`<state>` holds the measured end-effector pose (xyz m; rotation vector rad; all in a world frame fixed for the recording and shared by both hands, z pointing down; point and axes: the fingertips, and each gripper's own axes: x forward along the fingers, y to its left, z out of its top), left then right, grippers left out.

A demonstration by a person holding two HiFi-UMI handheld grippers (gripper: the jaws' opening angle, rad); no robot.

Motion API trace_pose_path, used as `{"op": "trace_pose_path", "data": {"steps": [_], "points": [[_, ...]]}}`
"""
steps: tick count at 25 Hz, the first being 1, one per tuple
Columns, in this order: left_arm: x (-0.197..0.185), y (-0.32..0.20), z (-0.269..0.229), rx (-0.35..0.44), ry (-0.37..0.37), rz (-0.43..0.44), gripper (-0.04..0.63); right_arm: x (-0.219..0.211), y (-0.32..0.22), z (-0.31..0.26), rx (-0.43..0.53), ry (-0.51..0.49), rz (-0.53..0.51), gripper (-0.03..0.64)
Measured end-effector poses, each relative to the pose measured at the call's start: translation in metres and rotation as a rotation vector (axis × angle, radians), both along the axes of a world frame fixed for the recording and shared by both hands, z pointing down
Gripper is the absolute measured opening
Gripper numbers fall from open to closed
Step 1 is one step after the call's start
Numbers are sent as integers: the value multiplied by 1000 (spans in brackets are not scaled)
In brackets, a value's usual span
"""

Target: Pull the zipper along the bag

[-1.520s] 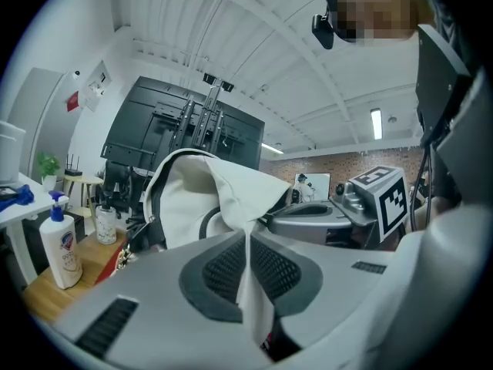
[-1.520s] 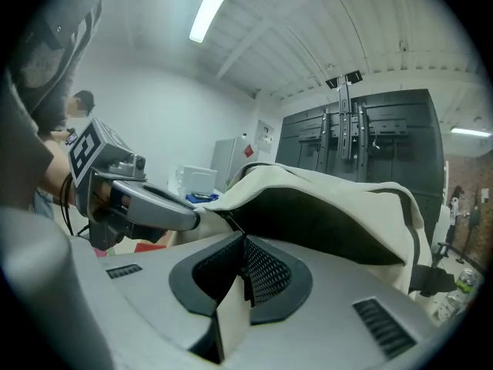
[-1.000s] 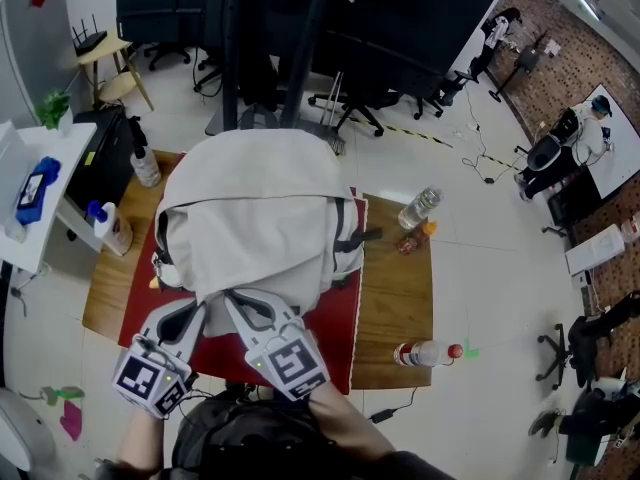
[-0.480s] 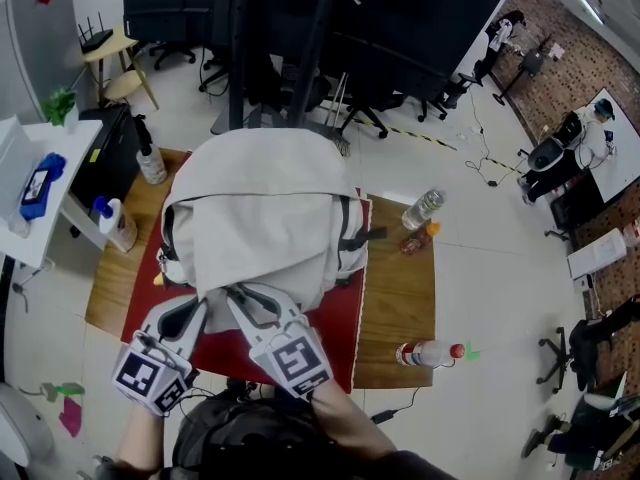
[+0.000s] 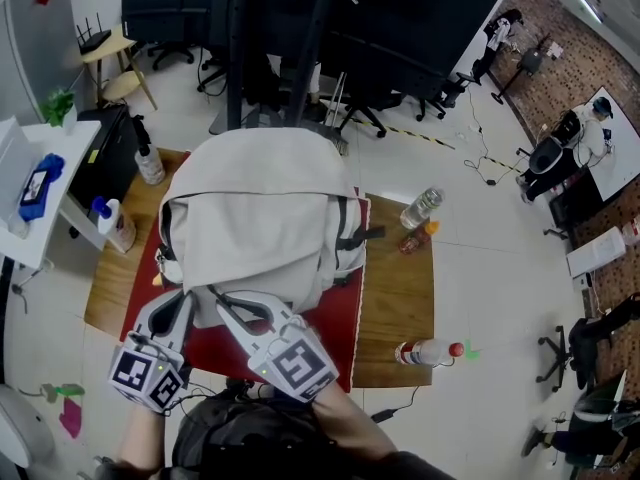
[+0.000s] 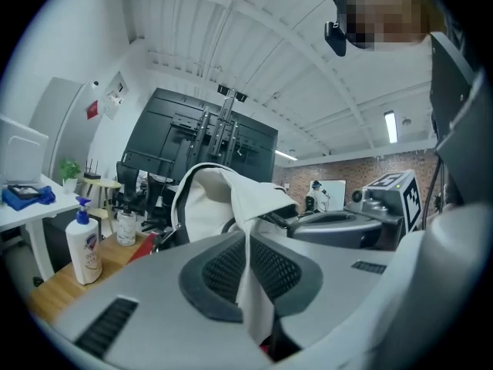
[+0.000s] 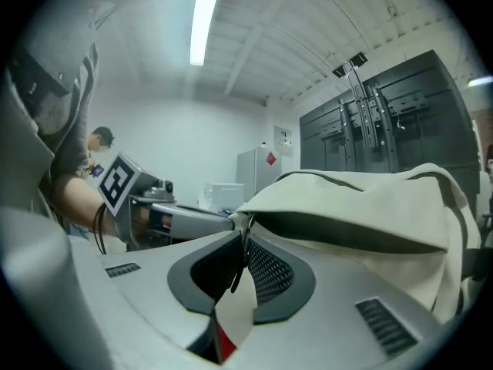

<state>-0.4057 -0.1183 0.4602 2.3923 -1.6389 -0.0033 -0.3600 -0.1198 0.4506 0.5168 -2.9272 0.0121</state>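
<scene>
A cream backpack (image 5: 260, 208) lies on a red mat (image 5: 340, 328) on the wooden table (image 5: 400, 308). Both grippers meet at its near lower edge. My left gripper (image 5: 190, 296) is shut on a fold of the bag's cream fabric (image 6: 250, 284), which runs up between its pads (image 6: 223, 268). My right gripper (image 5: 220, 296) sits just beside it. Its jaws are closing, with the thin dark zipper pull (image 7: 237, 272) hanging in the gap between the pads (image 7: 269, 272), which do not press on it. The bag's top flap (image 7: 362, 206) rises behind.
A white pump bottle (image 5: 115, 230) and a spray bottle (image 5: 148, 163) stand at the table's left edge. A plastic bottle (image 5: 420, 208) and a lying bottle (image 5: 425, 352) are on the right. A white side table (image 5: 30, 198) is at the left, office chairs beyond.
Both grippers have shifted slightly left and toward me, with the bag's near edge following. The backpack otherwise stays put.
</scene>
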Motion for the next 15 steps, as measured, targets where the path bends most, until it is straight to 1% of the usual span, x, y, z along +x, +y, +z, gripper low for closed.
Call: {"op": "trace_pose_path", "data": {"steps": [1,3,8,10,12,15], "points": [[-2,0,0,2,1,-9,46,3,-2,-3,8,-3,8,54],[-3,1,0,5,7,-9,46,11,-12,-5,56,27,52,54],[0,3,0,3,19,2,47,48,-46,-6,192,135,218,54],[0,3,0,6,13,5,48,74,-63,0,236,186,304,54],[0,2,1,4,7,5,48,109,-82,9,265,237,409,54],[2,2,2,-1,1,14,48,167,-108,16,252,281,580,54]]}}
